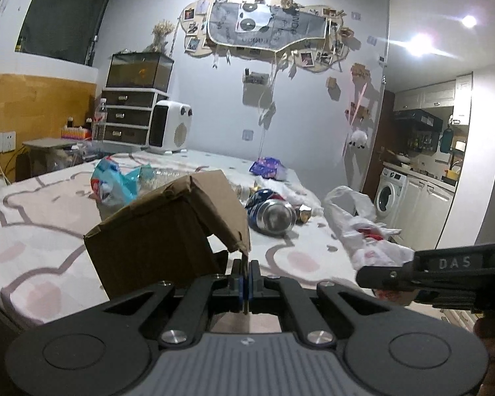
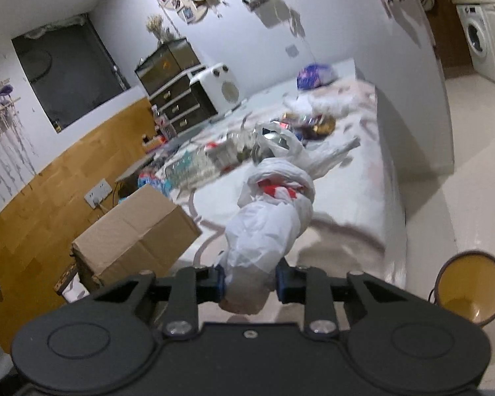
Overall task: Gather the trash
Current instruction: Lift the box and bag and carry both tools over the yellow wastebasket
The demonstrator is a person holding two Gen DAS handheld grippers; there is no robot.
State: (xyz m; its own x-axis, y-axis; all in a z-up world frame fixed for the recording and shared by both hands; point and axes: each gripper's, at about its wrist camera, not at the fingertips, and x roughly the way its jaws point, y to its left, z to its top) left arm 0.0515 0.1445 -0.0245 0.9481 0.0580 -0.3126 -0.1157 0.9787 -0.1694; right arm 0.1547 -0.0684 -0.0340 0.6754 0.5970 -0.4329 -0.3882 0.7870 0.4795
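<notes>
Both grippers are loaded: my left gripper pinches a flap of the box, tipping it on the bed; my right gripper squeezes a white bag at my 12 o'clock. I judge this the drop-in step: next the bag must swing to 9 o'clock, over the box mouth. More litter waits: a can at 1 o'clock, wrappers at 11 o'clock. A stool stands at 3 o'clock.

A fish tank sits on a drawer unit, a white heater beside them.
</notes>
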